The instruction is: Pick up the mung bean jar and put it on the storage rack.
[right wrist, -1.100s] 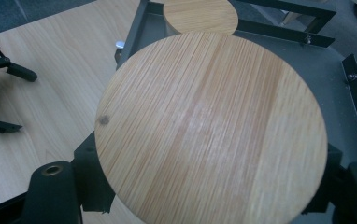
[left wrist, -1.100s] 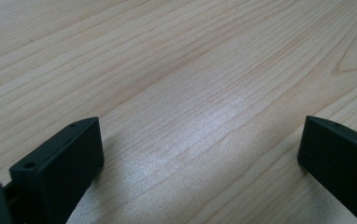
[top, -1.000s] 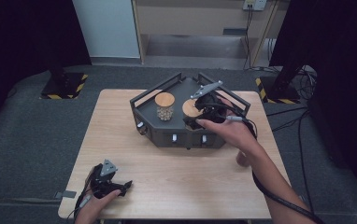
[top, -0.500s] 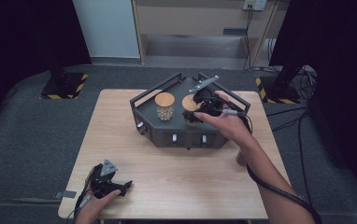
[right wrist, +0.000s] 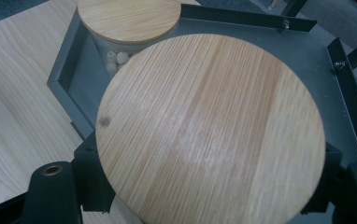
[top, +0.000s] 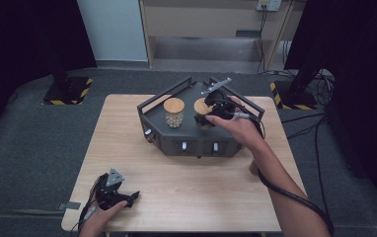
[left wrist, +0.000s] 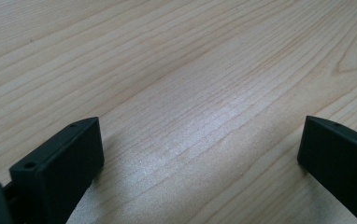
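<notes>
Bench (top: 191, 187): pale wood, rectangular, set on a grey floor.

Tray (top: 196, 140): dark grey, angular, with raised rails, on the far middle of the bench. It has not shifted since the earlier frames.

Left jar (top: 173, 112): clear, with a round wooden lid and pale round pieces inside, standing upright in the left part of the tray. In the right gripper view it (right wrist: 127, 21) stands just beyond the held jar. Same spot as a second ago.

Right jar (top: 202, 110): wooden lid, in the right part of the tray, just beside the left jar. In the right gripper view its lid (right wrist: 209, 130) takes up most of the frame. A second ago its whole lid showed from above; now the hand and gripper cover its right side.

Right gripper (top: 211, 114): the black fingers (right wrist: 92, 177) are closed on the sides of the right jar just under the lid, one on each side. Since a second ago the hand has slid left and a little down over the tray, nearer the left jar. Whether the jar rests on the tray floor or is lifted cannot be told.

Left gripper (top: 127, 197): resting on the near left corner of the bench, held by the person's hand. Its fingers (left wrist: 60, 163) stand wide apart with bare wood between them, nothing held. Unmoved from the earlier frames.
</notes>
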Demonstrator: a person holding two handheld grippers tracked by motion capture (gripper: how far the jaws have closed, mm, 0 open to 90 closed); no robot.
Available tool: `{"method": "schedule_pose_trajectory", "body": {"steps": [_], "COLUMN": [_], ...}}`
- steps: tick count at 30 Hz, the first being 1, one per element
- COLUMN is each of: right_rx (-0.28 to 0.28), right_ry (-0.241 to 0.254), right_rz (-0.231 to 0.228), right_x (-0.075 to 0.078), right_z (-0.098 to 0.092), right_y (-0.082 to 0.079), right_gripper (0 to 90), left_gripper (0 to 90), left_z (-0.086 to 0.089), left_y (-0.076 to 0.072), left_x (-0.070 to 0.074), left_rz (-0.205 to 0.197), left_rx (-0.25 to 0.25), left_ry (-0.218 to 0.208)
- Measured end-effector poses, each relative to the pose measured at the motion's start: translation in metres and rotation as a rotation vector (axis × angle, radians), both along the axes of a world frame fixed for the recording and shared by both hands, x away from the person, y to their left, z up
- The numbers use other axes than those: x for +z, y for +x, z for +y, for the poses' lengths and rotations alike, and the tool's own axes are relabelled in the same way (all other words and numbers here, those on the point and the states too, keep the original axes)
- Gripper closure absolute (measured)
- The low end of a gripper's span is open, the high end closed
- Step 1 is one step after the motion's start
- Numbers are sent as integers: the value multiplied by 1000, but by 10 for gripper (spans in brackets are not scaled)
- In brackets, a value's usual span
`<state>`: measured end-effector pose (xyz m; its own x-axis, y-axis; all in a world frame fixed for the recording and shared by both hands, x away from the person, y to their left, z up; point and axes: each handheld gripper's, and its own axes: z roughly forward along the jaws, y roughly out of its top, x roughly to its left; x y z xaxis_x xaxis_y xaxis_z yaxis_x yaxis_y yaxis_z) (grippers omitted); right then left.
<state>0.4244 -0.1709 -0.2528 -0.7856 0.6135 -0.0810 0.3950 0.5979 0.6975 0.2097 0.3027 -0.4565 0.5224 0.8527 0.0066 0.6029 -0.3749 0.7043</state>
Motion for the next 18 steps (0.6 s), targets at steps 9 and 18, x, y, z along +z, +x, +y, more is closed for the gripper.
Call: {"method": "schedule_pose_trajectory", "body": {"steps": [9,18], "right_rx": [-6,-18], "right_ry": [-5,-3], "right_rz": [12,18], "right_x": [-8,-15], "right_z": [2,3], "right_y": [5,11], "right_gripper": [255,255], "left_gripper": [0,0], "left_z": [0,0], "left_y": [0,0], "left_x": [0,0], "left_rz": [0,0], "left_rx": [0,1], "left_ry": [0,-1]}}
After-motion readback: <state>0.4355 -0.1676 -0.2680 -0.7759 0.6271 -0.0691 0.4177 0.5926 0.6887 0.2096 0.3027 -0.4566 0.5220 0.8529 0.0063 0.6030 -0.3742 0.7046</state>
